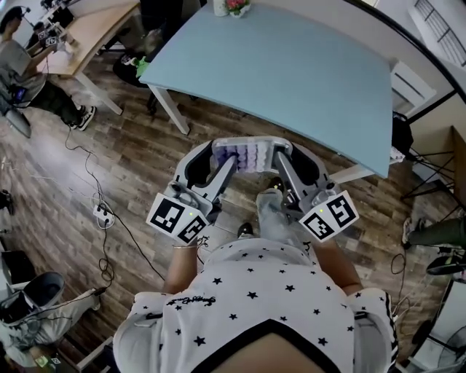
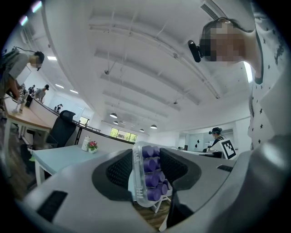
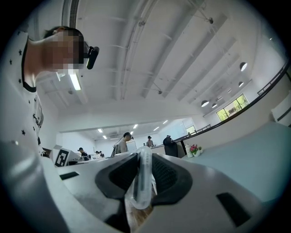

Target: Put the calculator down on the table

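Observation:
The calculator [image 1: 247,155], a clear case with rows of purple keys, hangs in the air just short of the near edge of the light blue table [image 1: 291,69]. My left gripper [image 1: 221,162] is shut on its left end and my right gripper [image 1: 281,160] is shut on its right end. In the left gripper view the calculator [image 2: 150,175] stands on edge between the dark pads, keys facing right. The right gripper view shows only the thin clear rim of the calculator [image 3: 144,179] pinched between the pads.
A small flower pot [image 1: 234,6] stands at the table's far edge. A wooden desk [image 1: 91,33] with a seated person [image 1: 33,84] lies far left. A power strip [image 1: 103,215] and cables lie on the plank floor at my left. Other people stand in the background.

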